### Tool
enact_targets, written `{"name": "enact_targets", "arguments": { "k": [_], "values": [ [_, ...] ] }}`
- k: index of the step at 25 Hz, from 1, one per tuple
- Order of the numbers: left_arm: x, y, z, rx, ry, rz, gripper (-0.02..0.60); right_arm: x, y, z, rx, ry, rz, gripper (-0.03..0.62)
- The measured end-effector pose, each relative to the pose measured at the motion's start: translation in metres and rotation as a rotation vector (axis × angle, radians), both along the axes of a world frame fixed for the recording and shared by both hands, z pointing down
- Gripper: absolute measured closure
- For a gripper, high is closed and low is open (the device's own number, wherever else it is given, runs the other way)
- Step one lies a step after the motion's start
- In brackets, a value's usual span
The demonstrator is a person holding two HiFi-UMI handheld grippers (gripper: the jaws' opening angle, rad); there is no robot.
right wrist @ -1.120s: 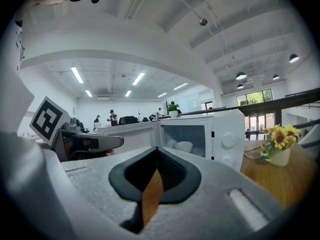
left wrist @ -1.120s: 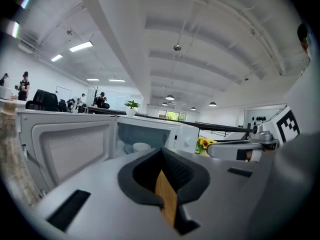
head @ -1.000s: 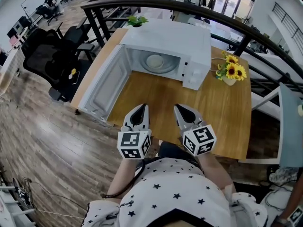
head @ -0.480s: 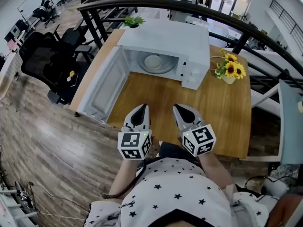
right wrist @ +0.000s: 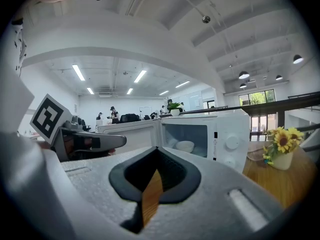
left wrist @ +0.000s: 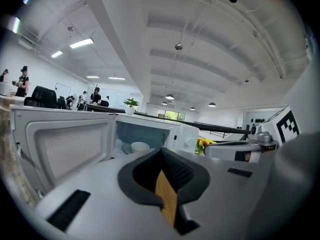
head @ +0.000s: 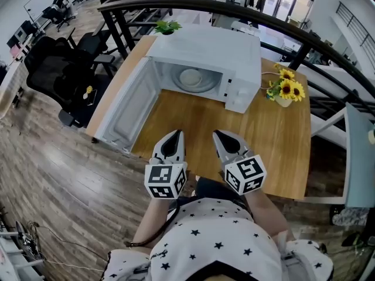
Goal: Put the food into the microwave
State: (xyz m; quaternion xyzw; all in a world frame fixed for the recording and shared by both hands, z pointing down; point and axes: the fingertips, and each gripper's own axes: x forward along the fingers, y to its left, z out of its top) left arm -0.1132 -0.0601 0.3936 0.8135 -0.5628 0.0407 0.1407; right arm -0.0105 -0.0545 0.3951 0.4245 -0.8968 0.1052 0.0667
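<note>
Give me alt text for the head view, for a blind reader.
A white microwave stands on a wooden table, door open, a bowl inside. In front of it the left claw and right claw are shut and empty; sunflowers stand at its right.

Your light-brown wooden table [head: 258, 133] fills the middle of the head view, with its near edge just ahead of you at lower centre. The white box-shaped microwave [head: 217, 51] stands on its far part, at upper centre, and its door [head: 126, 110] is swung wide open along the table's left side. Just right of the microwave sits a small white pot of yellow sunflowers [head: 285, 88]. A little green plant [head: 167, 26] shows at the far left corner; you cannot tell whether it rests on the tabletop.
</note>
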Motion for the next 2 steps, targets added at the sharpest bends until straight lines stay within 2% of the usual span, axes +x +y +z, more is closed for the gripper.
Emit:
{"name": "enact_targets", "arguments": {
  "k": [2],
  "values": [
    [0.0015, -0.0003, -0.0018, 0.004, 0.001, 0.0, 0.578, -0.0013, -0.0006, -0.0003, 0.003, 0.007, -0.008, 0.589]
  ]
}}
